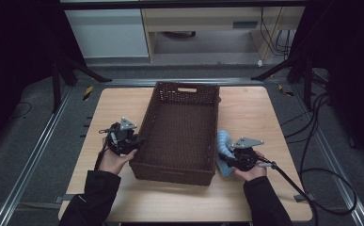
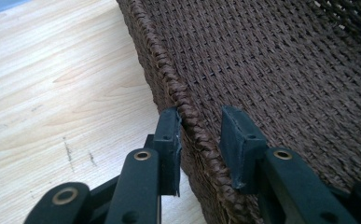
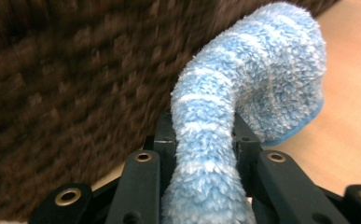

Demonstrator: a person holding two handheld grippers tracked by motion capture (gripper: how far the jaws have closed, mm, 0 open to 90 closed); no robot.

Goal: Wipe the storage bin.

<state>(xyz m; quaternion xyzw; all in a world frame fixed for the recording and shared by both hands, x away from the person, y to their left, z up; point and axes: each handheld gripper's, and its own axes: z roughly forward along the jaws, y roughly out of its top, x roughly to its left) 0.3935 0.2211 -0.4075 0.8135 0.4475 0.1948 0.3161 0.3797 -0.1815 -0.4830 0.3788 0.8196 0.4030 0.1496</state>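
A brown woven basket [image 1: 186, 92] stands in the middle of the wooden table [image 1: 250, 113]. My left gripper [image 1: 139, 141] is at the basket's left wall near the front corner. In the left gripper view its jaws [image 2: 200, 126] straddle the basket rim [image 2: 169, 79]: one pad touches the outer side, the other stands a little off the inner side. My right gripper [image 1: 224, 160] is beside the basket's right wall, shut on a fluffy blue-and-white striped sock [image 1: 224, 143]. The sock [image 3: 262, 70] rises from between the right gripper's jaws [image 3: 204, 126] and curls over.
The basket's inside [image 2: 285, 70] holds nothing that I can see. Bare tabletop lies left [image 2: 52, 93] and right of the basket. Black cables [image 1: 311, 169] trail off the table's right side. Metal rails and dark stands border the table.
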